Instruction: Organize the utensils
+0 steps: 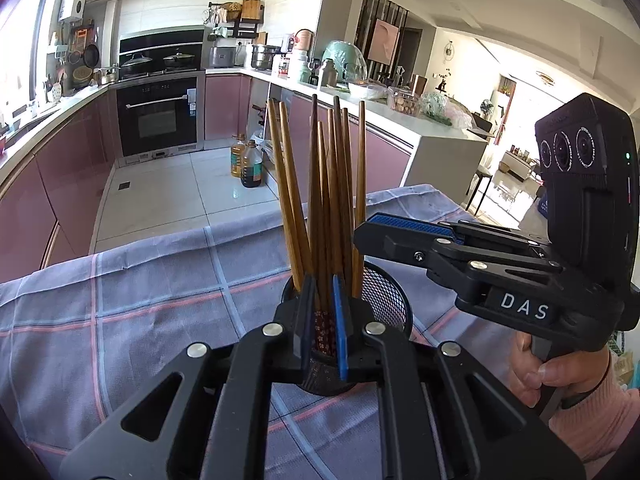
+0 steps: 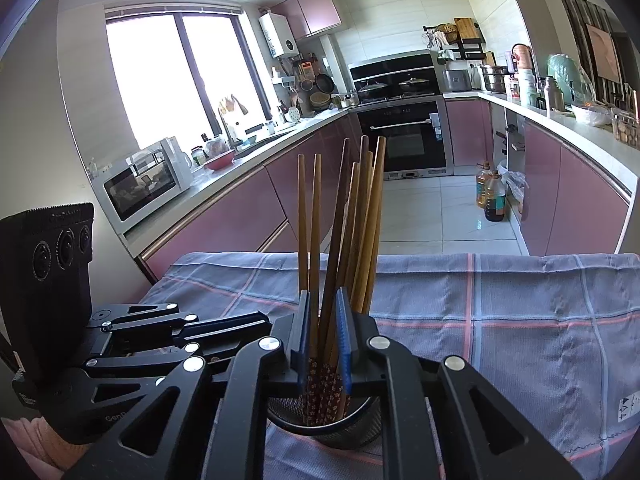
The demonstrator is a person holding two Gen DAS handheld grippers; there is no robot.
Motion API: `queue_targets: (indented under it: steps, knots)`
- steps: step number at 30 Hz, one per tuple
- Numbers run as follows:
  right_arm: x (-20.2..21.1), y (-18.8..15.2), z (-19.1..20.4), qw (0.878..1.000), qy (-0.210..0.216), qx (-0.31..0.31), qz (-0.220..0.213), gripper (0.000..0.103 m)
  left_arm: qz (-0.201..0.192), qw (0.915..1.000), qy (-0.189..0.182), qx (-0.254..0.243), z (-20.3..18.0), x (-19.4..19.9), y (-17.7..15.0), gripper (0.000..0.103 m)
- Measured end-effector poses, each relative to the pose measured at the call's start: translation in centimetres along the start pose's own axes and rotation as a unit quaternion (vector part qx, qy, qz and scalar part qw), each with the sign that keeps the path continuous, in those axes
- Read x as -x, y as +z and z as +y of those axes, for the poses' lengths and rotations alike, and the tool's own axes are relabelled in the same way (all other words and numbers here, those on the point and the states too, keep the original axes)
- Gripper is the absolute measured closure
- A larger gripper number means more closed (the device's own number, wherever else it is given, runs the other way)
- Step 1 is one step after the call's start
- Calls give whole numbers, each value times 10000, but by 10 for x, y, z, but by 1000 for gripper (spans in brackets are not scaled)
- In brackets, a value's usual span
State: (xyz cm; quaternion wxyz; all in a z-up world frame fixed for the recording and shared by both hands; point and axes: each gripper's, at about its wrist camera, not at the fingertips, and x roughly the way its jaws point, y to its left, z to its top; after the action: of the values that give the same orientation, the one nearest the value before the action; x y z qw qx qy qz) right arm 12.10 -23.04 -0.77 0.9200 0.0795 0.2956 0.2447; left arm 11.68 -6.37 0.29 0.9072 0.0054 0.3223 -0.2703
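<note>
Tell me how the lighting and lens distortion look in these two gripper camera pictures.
Left wrist view: the countertop bows with fisheye curvature, and the far room is overexposed. Right wrist view: the window is blown out white, corners are vignetted dark, chopsticks stay sharp.

Wood chopsticks – black metal mesh holder, matt woven cloth.

This is a home kitchen, with pink cupboards, a black oven, pots on the stove and a microwave.
</note>
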Motion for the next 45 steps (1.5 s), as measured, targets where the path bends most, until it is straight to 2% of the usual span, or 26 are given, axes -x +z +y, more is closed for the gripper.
queue_targets:
  steps: [1,3,5,7,8,9,11,12,14,19,30,45]
  knots:
    - [2,-1,2,10000,16,32,-25,81,-60,10000,41,14,1,4,-4,84]
    - [8,-4,7,9999,15,100,-82,71,-241,9996,153,33,5,14,-9,70]
    - [14,-9,12,9997,6,181,-149,54,-411,9985,340,78,10,25,-17,62]
    - [20,-14,16,9995,-31,257,-188,45,-580,9967,559,97,13,37,-23,54]
    - [21,-17,19,9993,-72,295,-207,35,-659,9954,691,116,15,43,-27,44]
    - [23,-20,21,9991,-144,330,-242,31,-747,9936,836,151,18,50,-32,35]
    - [25,-26,24,9987,-205,391,-274,27,-886,9905,1041,179,21,62,-39,31]
    - [26,-29,26,9984,-244,424,-285,23,-951,9887,1148,180,22,69,-43,22]
    - [28,-35,31,9974,-367,482,-384,8,-1096,9843,1369,211,24,79,-50,9]
    - [37,-45,40,9936,-623,611,-715,7,-1398,9746,1732,245,22,104,-63,6]
    - [64,-63,52,9833,-947,749,-1358,7,-1981,9559,2147,296,7,143,-82,6]
    - [76,-75,68,9755,-1178,926,-1611,7,-2284,9449,2331,265,-5,166,-93,6]
